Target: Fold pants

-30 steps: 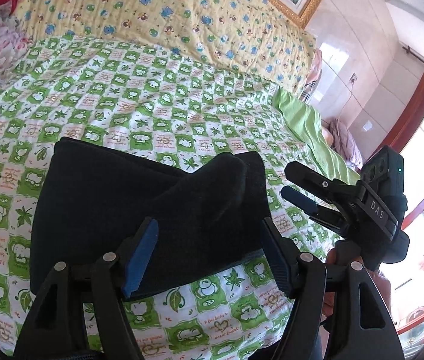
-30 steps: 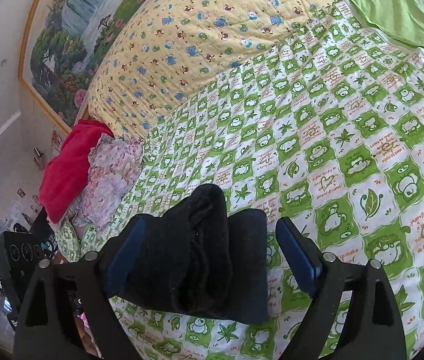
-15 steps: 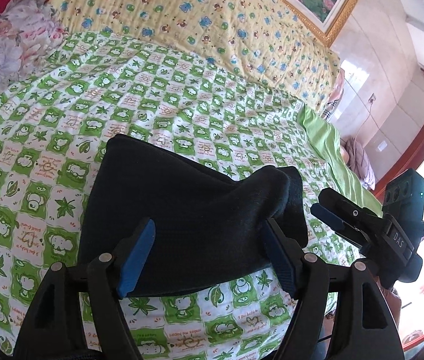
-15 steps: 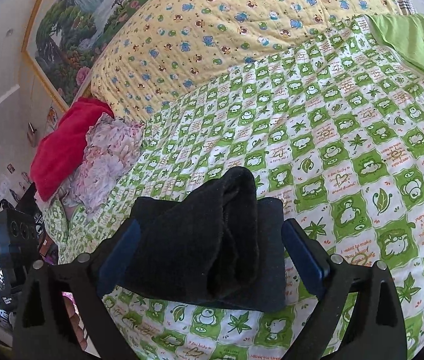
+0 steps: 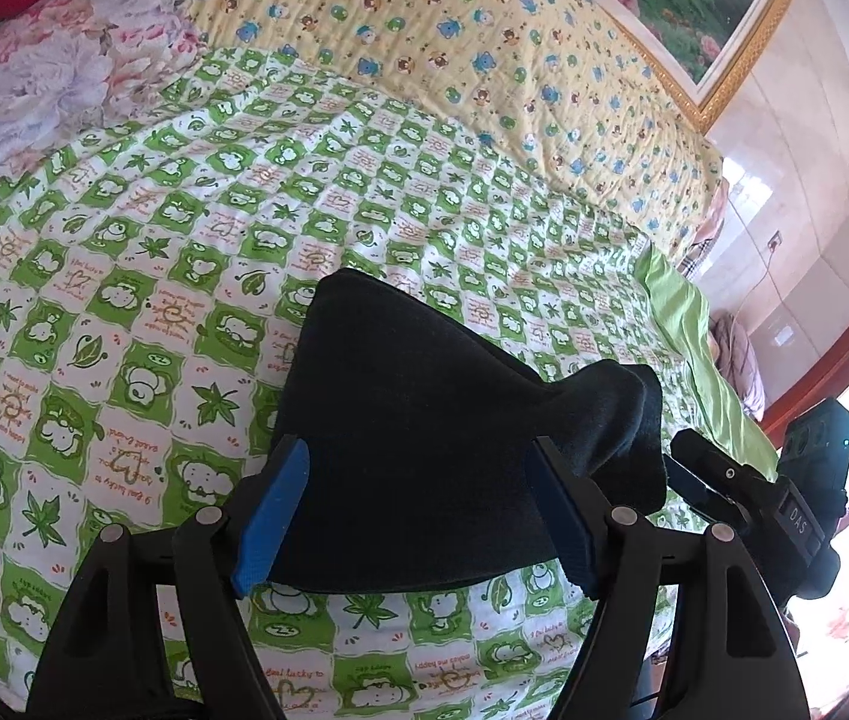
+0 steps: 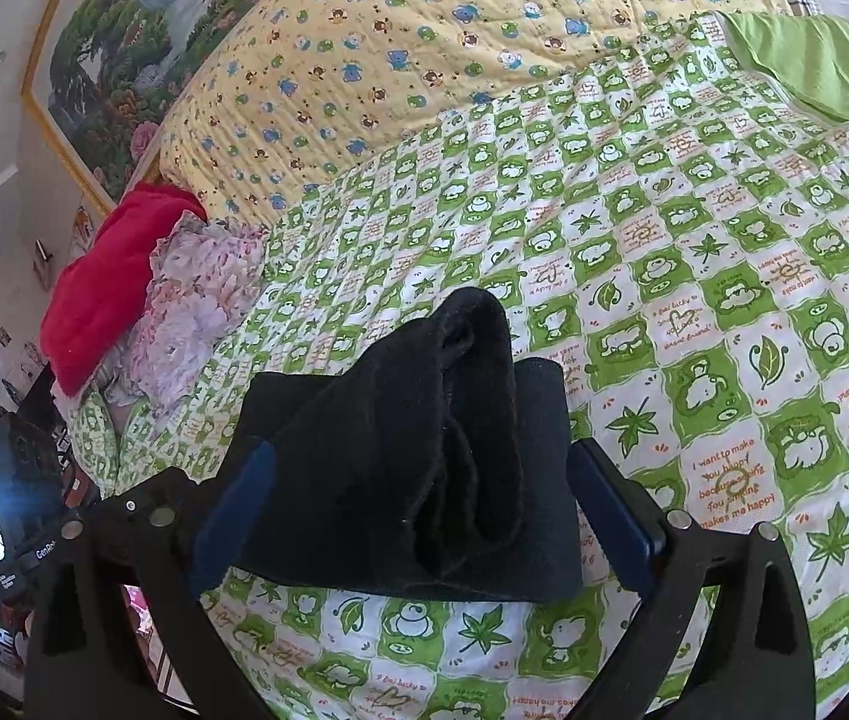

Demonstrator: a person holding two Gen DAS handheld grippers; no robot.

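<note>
The black pants (image 5: 418, 438) lie folded into a compact bundle on the green-and-white checked bedspread (image 5: 184, 276), with one end bulging up in a loose roll (image 6: 472, 360). My left gripper (image 5: 418, 510) is open, its blue pads on either side of the bundle's near edge, above it and holding nothing. My right gripper (image 6: 424, 510) is open too, straddling the rolled end from the other side, and it shows at the right of the left wrist view (image 5: 724, 480).
A yellow quilt (image 5: 424, 48) covers the head of the bed under a framed painting (image 5: 694, 0). A floral cloth (image 5: 52, 72) and a red cloth (image 6: 106, 282) are heaped at one side. A plain green sheet (image 6: 814, 60) lies at the other edge.
Both grippers have pulled back and up from the pants, which look smaller and further off now. The pants lie as before and both grippers stay open.
</note>
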